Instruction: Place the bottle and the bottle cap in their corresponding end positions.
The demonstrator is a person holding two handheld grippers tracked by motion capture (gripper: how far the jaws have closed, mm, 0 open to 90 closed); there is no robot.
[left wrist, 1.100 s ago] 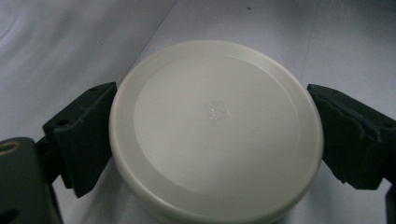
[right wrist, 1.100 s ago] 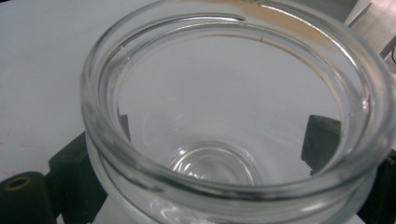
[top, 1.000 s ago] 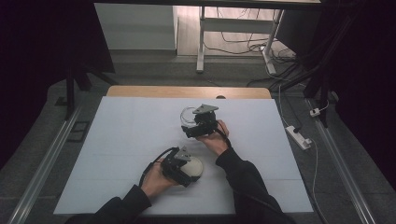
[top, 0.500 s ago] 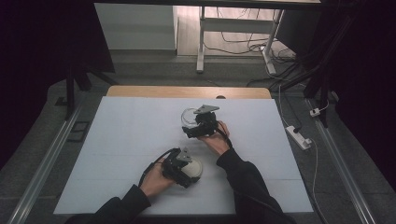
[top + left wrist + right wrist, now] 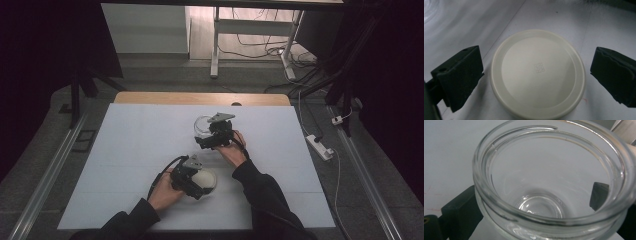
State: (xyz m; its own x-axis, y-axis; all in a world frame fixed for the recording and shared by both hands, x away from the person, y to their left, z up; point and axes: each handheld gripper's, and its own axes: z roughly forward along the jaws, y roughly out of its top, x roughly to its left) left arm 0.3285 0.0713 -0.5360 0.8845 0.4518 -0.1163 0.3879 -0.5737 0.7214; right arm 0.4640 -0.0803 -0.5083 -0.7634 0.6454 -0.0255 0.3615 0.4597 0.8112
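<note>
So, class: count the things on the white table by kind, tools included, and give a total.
Glass jar: 1
Cream lid: 1
Black tools: 2, left tool and right tool
Total: 4

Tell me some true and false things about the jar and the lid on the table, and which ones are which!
1. The glass jar has no lid on it. True.
2. The cream lid is squeezed tight between the left gripper's jaws. False: the jaws stand wide apart, one on each side of the lid, with a gap on both sides.
3. The jar is full of water. False: it looks empty, down to its clear bottom.
4. The right gripper has a jaw on each side of the jar. True.
5. The lid lies flat on the white table. True.
</note>
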